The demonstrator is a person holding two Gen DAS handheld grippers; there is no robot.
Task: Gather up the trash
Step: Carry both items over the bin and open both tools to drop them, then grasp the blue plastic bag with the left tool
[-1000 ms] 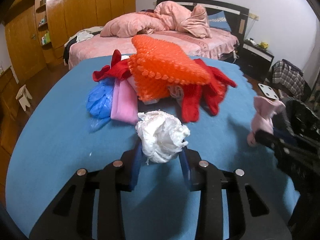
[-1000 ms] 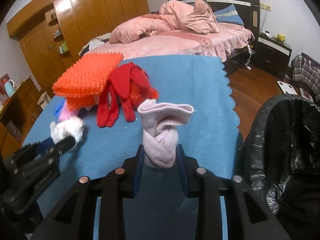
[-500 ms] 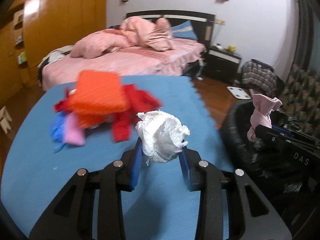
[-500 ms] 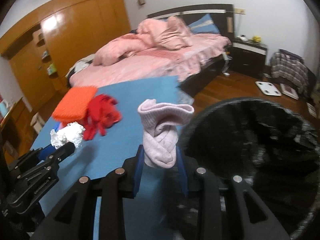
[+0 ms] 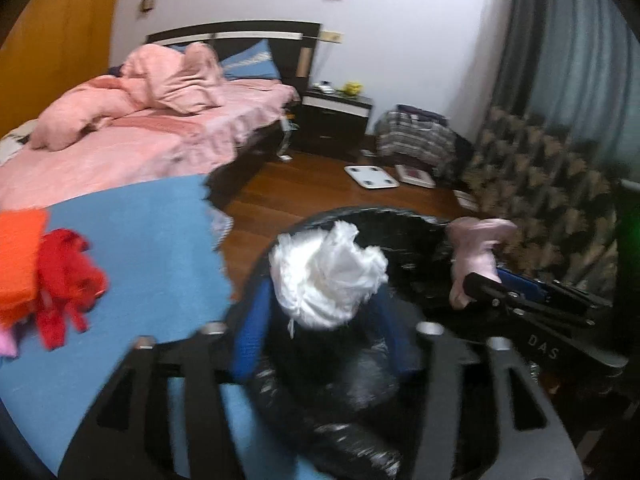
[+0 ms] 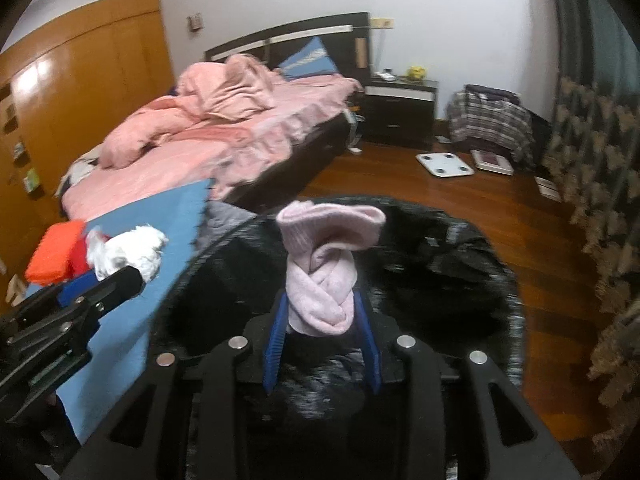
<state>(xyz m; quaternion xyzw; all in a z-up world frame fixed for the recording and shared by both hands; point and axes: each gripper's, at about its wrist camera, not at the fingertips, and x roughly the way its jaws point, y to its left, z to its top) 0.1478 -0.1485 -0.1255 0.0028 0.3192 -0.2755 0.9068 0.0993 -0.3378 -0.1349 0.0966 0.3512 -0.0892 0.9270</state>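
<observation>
My left gripper is shut on a crumpled white paper wad and holds it over the near rim of a bin lined with a black bag. My right gripper is shut on a rolled pink sock above the open black bin. The right gripper with the sock also shows at the right of the left wrist view. The left gripper with the wad shows at the left of the right wrist view.
A blue-covered table holds an orange pad and red cloth at the left. Beyond are a pink bed, a nightstand, a white scale on the wood floor and a patterned curtain at the right.
Both grippers swung right from over the blue table to above the black bin, each still gripping its item. The table pile now lies at the far left.
</observation>
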